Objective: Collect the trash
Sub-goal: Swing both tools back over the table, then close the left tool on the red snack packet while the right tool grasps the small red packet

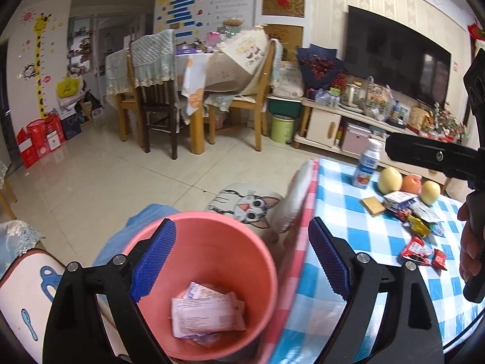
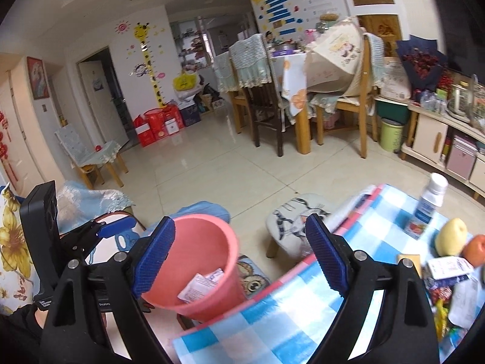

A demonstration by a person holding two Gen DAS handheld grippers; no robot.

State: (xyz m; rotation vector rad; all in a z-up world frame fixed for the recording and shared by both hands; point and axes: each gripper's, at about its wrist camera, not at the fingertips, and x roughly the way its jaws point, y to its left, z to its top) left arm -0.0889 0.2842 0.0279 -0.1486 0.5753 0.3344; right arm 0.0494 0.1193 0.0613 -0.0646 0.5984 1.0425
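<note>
Both sets of jaws are being held spread wide, nothing pinched between the blue pads. The left gripper (image 1: 242, 257) is being pointed down over the pink bin (image 1: 212, 276); the right gripper (image 2: 239, 256) is being aimed across the bin's rim and the table edge.

Largest first: the table (image 1: 363, 236) is being covered by a blue-and-white checked cloth, with a pink-checked strip along its near edge. The bin is being kept just beside that edge, on the floor side, upright. The cat-print stool (image 1: 245, 204) is sitting beyond the bin, near the table corner.

On the table, the bottle (image 1: 367, 166) is standing upright at the far side. Three pieces of fruit (image 1: 407, 185) are being lined up just beside it. The trash is being seen in two places: loose wrappers (image 1: 419, 230) are lying scattered on the cloth in front of the fruit, and a pale wrapper (image 1: 206, 312) is lying inside the bin at the bottom.

The right gripper is also showing at the left wrist view's right edge, above the wrappers, gripped by a hand (image 1: 471, 242).
</note>
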